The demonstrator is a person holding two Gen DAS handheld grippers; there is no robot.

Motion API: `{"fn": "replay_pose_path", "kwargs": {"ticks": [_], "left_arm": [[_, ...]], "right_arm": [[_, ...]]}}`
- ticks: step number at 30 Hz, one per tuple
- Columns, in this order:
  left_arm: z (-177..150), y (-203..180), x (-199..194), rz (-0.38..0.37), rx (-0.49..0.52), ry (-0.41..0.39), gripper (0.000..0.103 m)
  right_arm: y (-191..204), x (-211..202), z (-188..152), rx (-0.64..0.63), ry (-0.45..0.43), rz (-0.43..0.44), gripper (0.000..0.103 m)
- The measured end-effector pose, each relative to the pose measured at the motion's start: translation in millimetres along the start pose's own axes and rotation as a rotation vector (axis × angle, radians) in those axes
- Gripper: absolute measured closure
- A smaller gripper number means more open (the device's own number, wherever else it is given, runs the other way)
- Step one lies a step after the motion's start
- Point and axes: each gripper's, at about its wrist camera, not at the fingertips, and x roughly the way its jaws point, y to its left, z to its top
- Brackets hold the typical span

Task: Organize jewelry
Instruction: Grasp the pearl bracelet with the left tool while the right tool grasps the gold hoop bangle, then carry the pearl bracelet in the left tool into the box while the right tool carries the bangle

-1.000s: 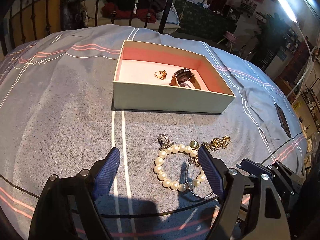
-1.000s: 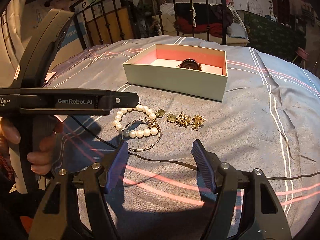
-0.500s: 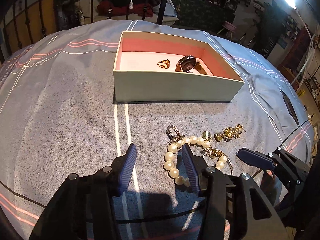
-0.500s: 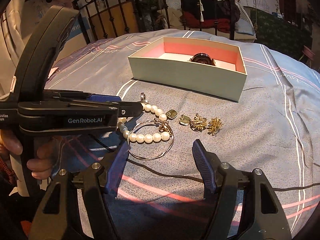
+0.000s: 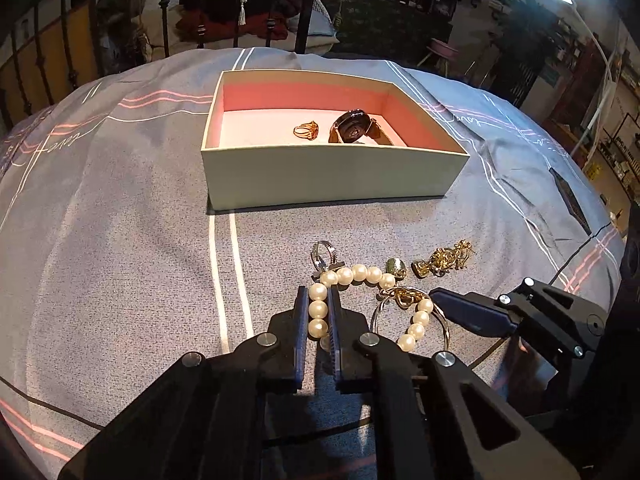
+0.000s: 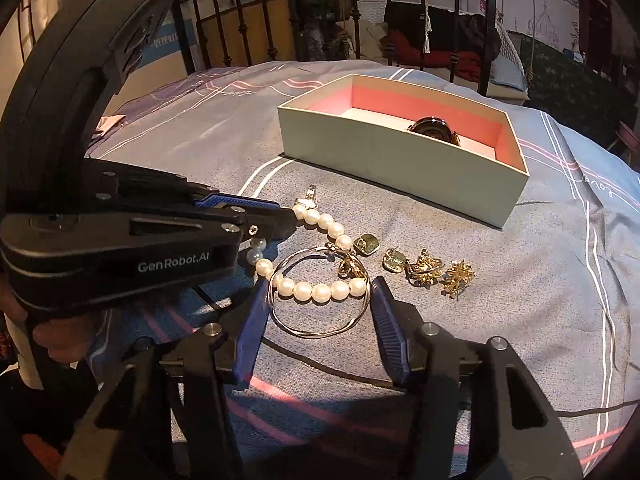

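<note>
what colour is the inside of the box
Pink walls with a paler, whitish-pink floor inside the box; outside is pale green. Best seen in the left wrist view.

Black left gripper (image 6: 286,216), "GenRobot.AI" lettering; blue ribbed jaws; silver screws.

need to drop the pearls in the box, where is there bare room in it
The box floor is bare along its left half, between the left wall and the gold ring. The right side is crowded by the watch. The left gripper grips the pearl bracelet.

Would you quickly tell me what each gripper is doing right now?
Left gripper: shut on the pearl bracelet.
Right gripper: open, holding nothing.
</note>
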Motion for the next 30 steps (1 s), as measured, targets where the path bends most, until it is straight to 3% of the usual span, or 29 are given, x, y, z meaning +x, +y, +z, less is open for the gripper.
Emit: {"fn": "replay_pose_path", "kwargs": {"ticks": [14,30], "left_arm": [[19,-21,-43,-0.045,0.036,-0.116,0.094],[35,-29,-58,-0.056,0.054,-0.165,0.094]], "right_arm": [[-10,-27,3,0.042,-0.078,-0.005,0.051],[-22,-42,22,0.061,-0.128,-0.047,0.051]]}}
